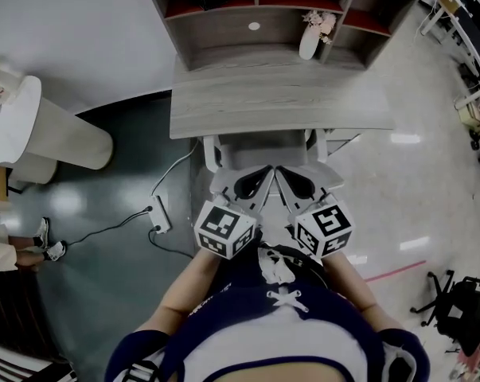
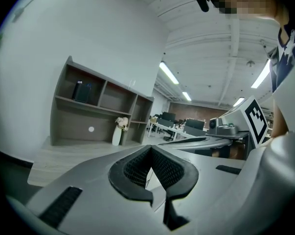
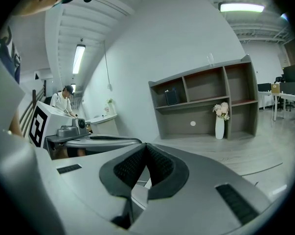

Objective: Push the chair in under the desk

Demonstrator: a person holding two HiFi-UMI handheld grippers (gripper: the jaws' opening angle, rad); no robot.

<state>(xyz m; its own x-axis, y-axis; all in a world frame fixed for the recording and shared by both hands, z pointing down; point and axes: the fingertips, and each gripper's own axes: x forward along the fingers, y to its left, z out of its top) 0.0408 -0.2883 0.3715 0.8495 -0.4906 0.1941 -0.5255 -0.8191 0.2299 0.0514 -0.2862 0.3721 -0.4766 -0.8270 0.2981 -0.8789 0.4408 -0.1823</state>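
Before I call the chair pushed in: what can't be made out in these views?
- Chair: head view, mostly hidden by the desk top, left gripper and right gripper.
- Dark item on the shelf: both gripper views, too small to identify.
- Bystander: head view, cut off by the left edge.

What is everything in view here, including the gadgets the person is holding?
desk: one, grey wood, top centre
shelf unit: one, grey, on the desk's back
vase: one, white, pale flowers, on the desk
chair: one, pale grey, under the desk's front edge
power strip: one, white, floor at left
office chair: one, black, lower right
left hand-held gripper: one, grey, shut, empty
right hand-held gripper: one, grey, shut, empty
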